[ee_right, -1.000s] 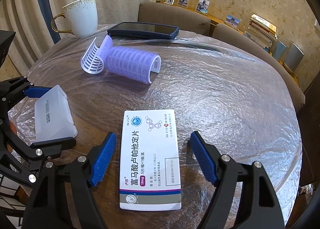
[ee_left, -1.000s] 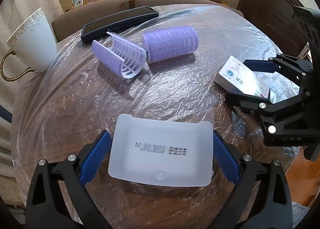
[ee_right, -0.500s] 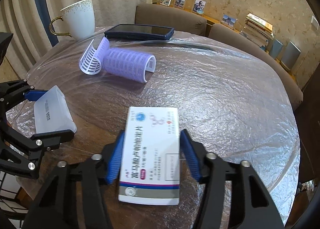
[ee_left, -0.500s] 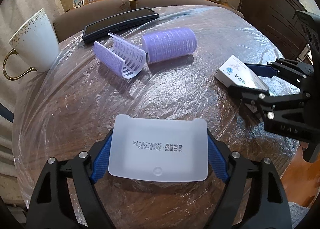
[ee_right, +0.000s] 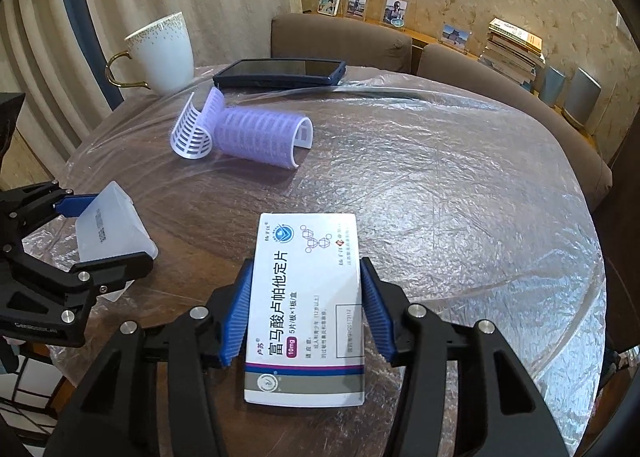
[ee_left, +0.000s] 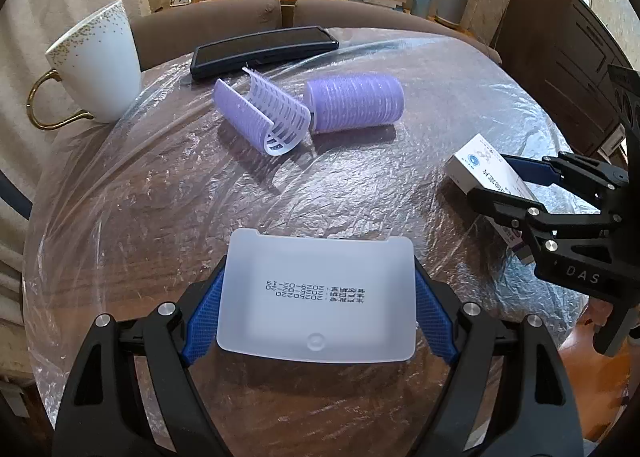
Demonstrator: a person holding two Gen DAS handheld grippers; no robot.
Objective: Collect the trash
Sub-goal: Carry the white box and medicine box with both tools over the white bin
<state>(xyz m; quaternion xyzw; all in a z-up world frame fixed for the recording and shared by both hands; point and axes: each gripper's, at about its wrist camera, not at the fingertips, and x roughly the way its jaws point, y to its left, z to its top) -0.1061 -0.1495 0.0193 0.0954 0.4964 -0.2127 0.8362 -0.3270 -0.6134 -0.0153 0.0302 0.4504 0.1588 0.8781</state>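
A translucent white plastic tray (ee_left: pixel 316 297) with a printed date lies upside down at the near edge of the round table. My left gripper (ee_left: pixel 316 309) is shut on it, blue pads pressing both short sides. The same tray (ee_right: pixel 108 225) shows at the left of the right wrist view, between the left gripper's fingers (ee_right: pixel 76 201). A white medicine box (ee_right: pixel 308 297) with blue and grey stripes sits in my right gripper (ee_right: pixel 306 313), which is shut on its long sides. In the left wrist view the medicine box (ee_left: pixel 484 169) and right gripper (ee_left: pixel 508 185) are at the right.
The table (ee_left: pixel 160 217) is wrapped in clear film. A purple hair roller (ee_left: pixel 352 101) and its open clip shell (ee_left: pixel 264 117) lie mid-table. Behind them are a dark phone (ee_left: pixel 264 49) and a white gold-handled mug (ee_left: pixel 96 61). Brown chairs (ee_right: pixel 512 85) ring the far side.
Both grippers closed: the left pads came in onto the plastic tray, the right pads onto the medicine box. The box now sits a little higher and tilted in the right gripper.
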